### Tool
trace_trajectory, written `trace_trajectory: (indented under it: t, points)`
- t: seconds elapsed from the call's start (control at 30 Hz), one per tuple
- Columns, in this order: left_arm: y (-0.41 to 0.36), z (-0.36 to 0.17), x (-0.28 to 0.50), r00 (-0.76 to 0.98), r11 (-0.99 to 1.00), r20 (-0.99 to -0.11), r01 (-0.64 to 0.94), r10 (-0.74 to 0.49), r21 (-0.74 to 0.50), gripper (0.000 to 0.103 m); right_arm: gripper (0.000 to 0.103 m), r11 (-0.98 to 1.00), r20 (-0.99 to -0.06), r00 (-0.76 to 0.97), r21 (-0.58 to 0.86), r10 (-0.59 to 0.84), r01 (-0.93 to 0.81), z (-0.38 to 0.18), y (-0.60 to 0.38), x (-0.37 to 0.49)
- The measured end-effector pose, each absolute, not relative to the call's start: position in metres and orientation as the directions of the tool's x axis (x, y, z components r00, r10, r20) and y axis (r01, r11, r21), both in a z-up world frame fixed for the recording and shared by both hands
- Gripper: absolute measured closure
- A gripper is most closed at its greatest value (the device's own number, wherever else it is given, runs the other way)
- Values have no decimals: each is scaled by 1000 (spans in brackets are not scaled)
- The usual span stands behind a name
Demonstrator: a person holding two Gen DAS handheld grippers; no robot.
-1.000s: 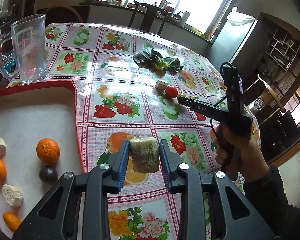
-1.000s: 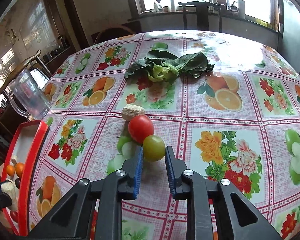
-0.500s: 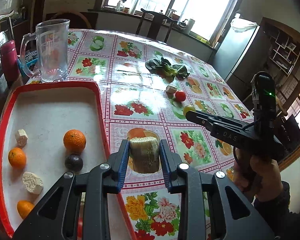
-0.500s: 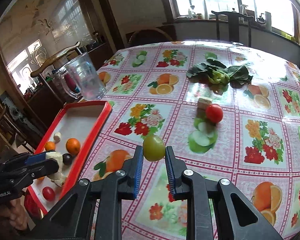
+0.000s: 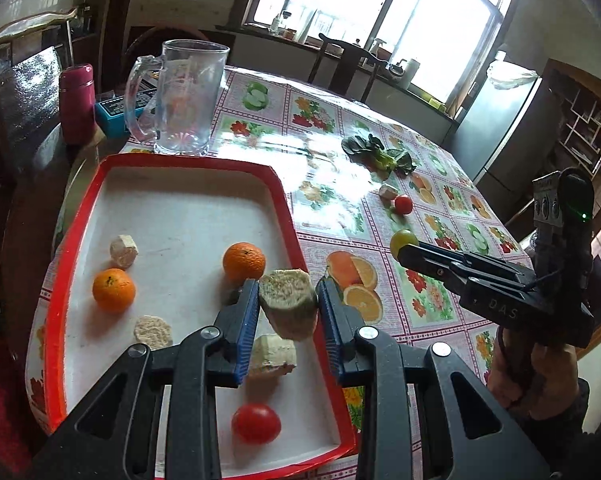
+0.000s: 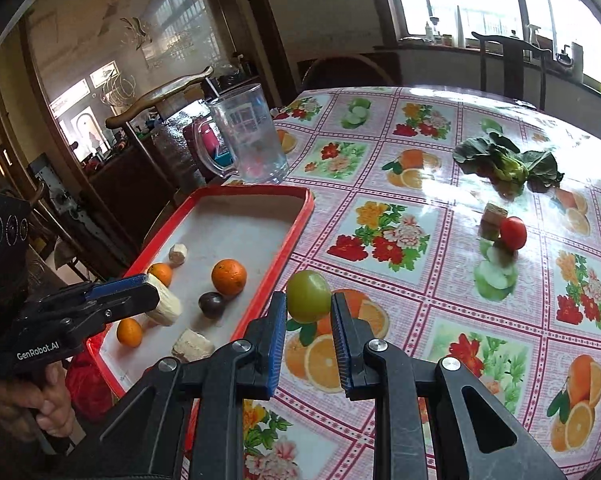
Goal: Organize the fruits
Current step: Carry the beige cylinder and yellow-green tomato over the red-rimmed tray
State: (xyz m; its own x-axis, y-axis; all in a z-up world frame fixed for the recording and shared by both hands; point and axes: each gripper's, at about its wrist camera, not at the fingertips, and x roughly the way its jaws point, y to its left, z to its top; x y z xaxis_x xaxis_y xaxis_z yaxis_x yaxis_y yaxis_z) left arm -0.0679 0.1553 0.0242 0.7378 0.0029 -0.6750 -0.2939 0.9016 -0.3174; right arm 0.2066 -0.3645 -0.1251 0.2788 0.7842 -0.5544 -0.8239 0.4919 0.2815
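Collision is the main risk: both grippers converge on the red-rimmed tray (image 5: 80, 216), and crowding could knock a piece loose. The tray holds oranges (image 5: 244, 262), pale stalk chunks and a red tomato (image 5: 256, 423). Left gripper (image 5: 288, 308), over the tray's table-side rim, clenches a cut stalk chunk (image 5: 287, 300); right gripper (image 6: 308, 312) clamps a green tomato (image 6: 308, 296) above the tablecloth beside that rim.

- Oranges: three, all in the red tray (image 5: 80, 216) — one (image 5: 244, 262) at its middle, one (image 5: 113, 290) at nine o'clock, one small (image 6: 129, 333) at seven o'clock.
- Pale cut chunks: five for certain — three lying in the tray, one chunk (image 5: 288, 304) in the left gripper (image 5: 287, 312), one (image 5: 388, 191) on the cloth at one o'clock.
- Red tomatoes: two, one (image 5: 256, 423) in the tray, one (image 5: 403, 204) on the cloth.
- Green tomato (image 6: 308, 296): one, in the right gripper (image 6: 308, 336).
- Dark round fruit (image 6: 211, 305): one, possibly a plum.
- Leafy greens (image 5: 380, 154): one bunch.
- Glass mug (image 5: 188, 98): one.
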Motion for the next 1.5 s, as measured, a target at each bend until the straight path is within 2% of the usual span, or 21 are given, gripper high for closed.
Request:
trace_trajectory:
  t: [0.2,0.3,0.7,1.07,1.2,1.27,1.3,1.4,1.5]
  points:
    - [176,23,-81,744,888,-668,-329,34,-321,76,81,467,-554,262,267,790,-843,-120,-349,197]
    - [184,20,-82,742,886,-669,-333,35,-323,82,81,457,-557,254,261,791,-850,-120,-341,193]
    - [195,7,-78,724,886,-689,-341,34,-315,82,81,432,-557,229,265,798,-862,-121,-323,187]
    - [192,-15,-37,629,927,-769,-346,115,-144,82,81,423,-560,209,284,801,-860,-127,-317,191]
    - [192,-15,-38,619,930,-776,-343,117,-134,82,81,420,-558,203,292,805,-859,-127,-314,193]
    - [196,-16,-43,611,924,-783,-356,117,-139,77,81,416,-552,200,298,809,-859,-126,-314,195]
    - [197,-16,-45,609,922,-784,-361,121,-138,66,81,414,-550,199,300,811,-859,-126,-313,195]
    - [202,-23,-44,584,915,-797,-388,155,-106,65,81,407,-545,192,307,817,-860,-125,-310,197]
    - [206,-35,-39,565,914,-819,-379,103,-147,65,81,402,-544,186,311,818,-861,-125,-308,197]
